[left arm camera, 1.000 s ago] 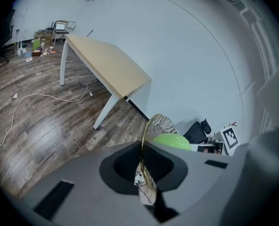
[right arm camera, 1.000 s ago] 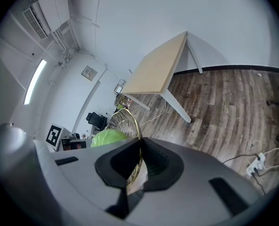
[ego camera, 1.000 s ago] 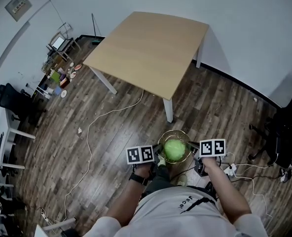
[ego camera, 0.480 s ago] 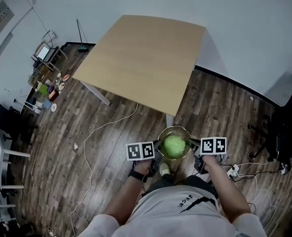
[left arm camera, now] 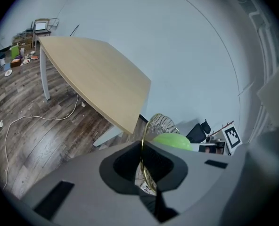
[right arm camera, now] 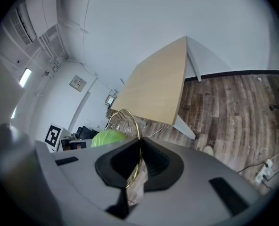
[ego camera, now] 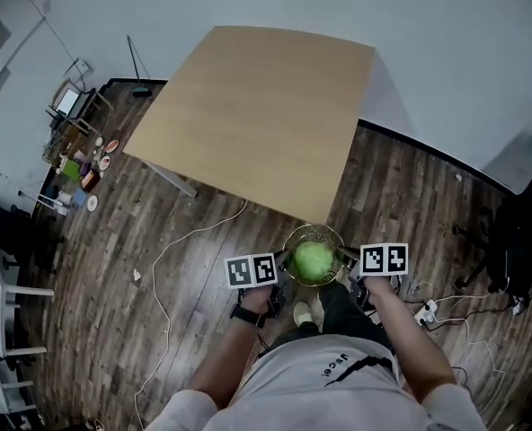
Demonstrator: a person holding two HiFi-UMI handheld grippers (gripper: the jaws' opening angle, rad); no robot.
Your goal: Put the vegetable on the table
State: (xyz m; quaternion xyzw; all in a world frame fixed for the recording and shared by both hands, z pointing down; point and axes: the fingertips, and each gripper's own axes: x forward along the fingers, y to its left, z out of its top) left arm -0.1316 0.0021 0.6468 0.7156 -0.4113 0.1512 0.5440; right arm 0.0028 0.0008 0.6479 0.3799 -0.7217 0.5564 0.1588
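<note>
Carrying this gold wire basket point(ego camera: 312, 232) by its rim from both sides so the load sits level. My left gripper point(ego camera: 282, 264) is clamped on the rim at the basket's left edge, and my right gripper point(ego camera: 347, 257) is clamped on the opposite edge. Both gripper views show the thin brass-coloured wire running through the notch between the closed dark pads, so each pair of jaws is pinching metal and nothing else.

The vegetable is a round, smooth, pale-green cabbage point(ego camera: 314, 261). It sits inside the basket at lower centre of the head view, over the dark wood-plank floor point(ego camera: 140, 268), just below the table's near corner. The table point(ego camera: 257, 106) fills the upper middle of the frame: light matte wood-look top, pale legs.

My guess on the two-sided hold: the basket is open looping wire, so a single pinch would probably let it tip and roll the cabbage out. It needs carrying forward over that near corner.
</note>
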